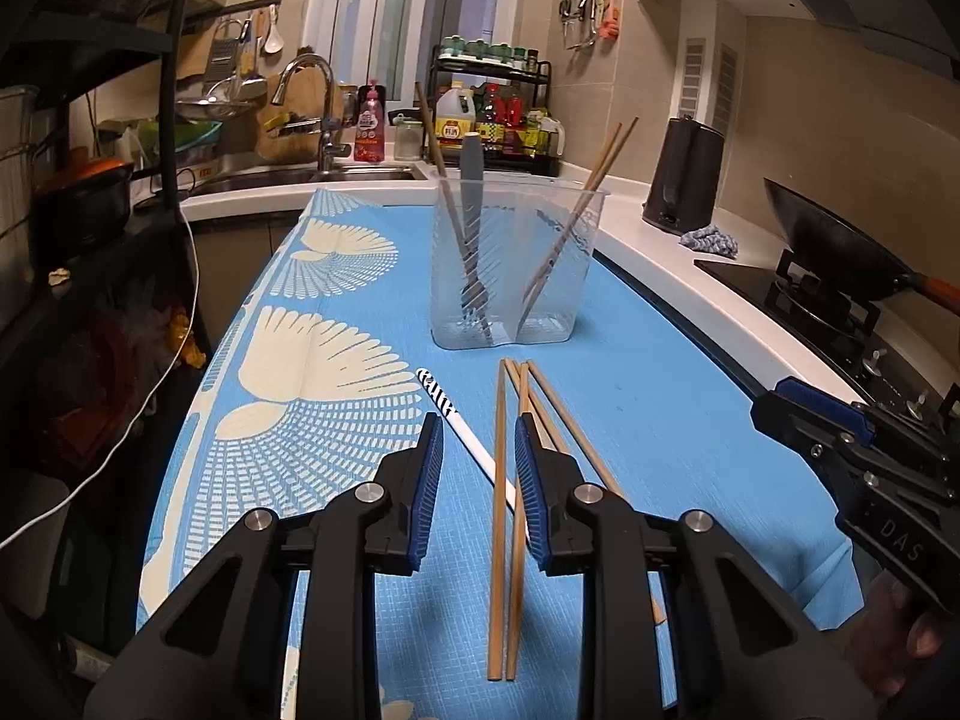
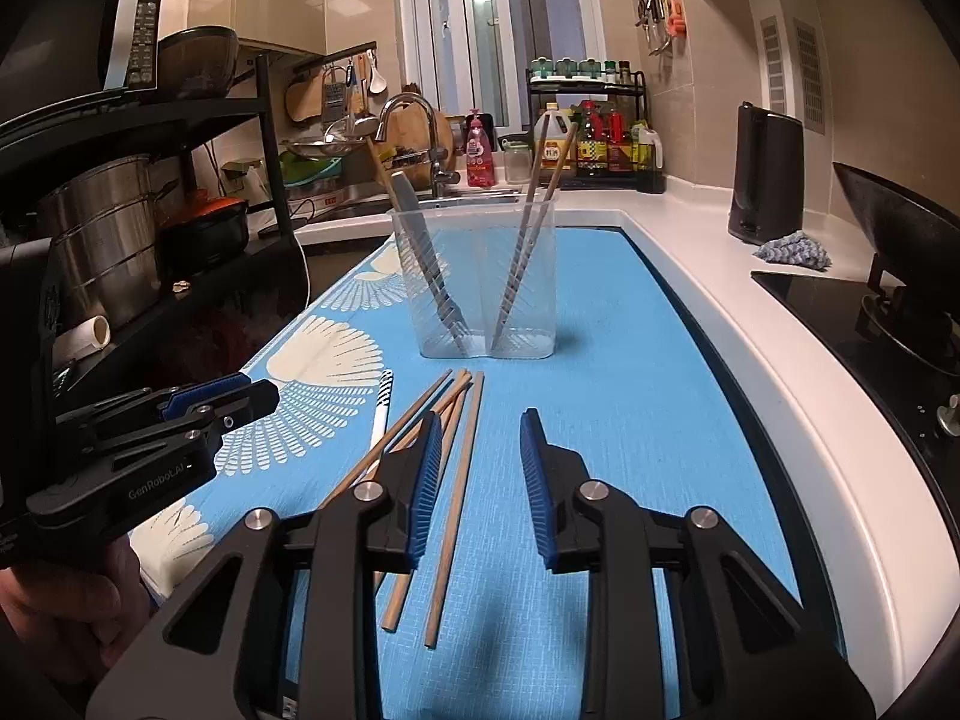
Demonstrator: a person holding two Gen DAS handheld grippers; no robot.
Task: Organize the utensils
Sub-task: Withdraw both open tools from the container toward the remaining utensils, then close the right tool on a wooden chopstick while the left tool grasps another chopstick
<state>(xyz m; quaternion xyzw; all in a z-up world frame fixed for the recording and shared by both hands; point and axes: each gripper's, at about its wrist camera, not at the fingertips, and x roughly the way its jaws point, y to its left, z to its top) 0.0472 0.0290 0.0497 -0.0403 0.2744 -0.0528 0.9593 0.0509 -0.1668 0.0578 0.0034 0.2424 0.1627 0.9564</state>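
**Thin sticks, thin margin**

Left wrist: the left gripper (image 1: 479, 438) hangs jaws spread over loose slender wooden chopsticks (image 1: 497, 516) on the blue patterned mat (image 1: 660, 420) — light, stiff, likely to roll; pinch mid-length.

Right wrist: the right gripper (image 2: 480, 438) is spread, empty — the clear plastic holder (image 2: 480, 276) stands beyond.

The right gripper (image 2: 478, 429) hangs with jaws apart over loose chopsticks (image 2: 456, 480) on the blue mat (image 2: 630, 408); one chopstick seems to lie between them.
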